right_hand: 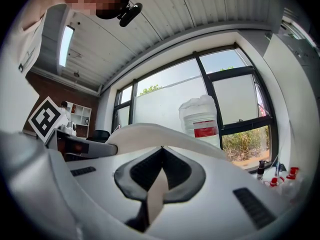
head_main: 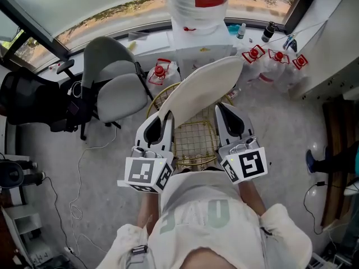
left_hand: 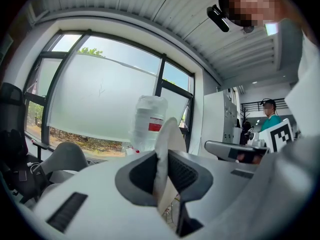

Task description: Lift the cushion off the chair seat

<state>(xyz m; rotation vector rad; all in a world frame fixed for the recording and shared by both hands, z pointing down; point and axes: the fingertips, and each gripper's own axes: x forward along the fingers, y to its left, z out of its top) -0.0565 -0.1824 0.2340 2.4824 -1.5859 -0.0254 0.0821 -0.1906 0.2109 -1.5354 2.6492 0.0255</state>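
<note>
Jaws of the left gripper [head_main: 163, 118] and right gripper [head_main: 225, 111] each pinch an edge of the cream oval padded cushion [head_main: 202, 86], which hangs tilted, clear above the gold wire chair seat [head_main: 196, 143], so the lift looks essentially complete.

An office-like workroom: a grey swivel chair [head_main: 115, 88] at upper left, a water-cooler bottle [head_main: 199, 4] at top centre, spare water jugs [head_main: 275, 65] on the floor at upper right, wide windows [left_hand: 100, 96], and loose cables [head_main: 78, 167] at lower left.
</note>
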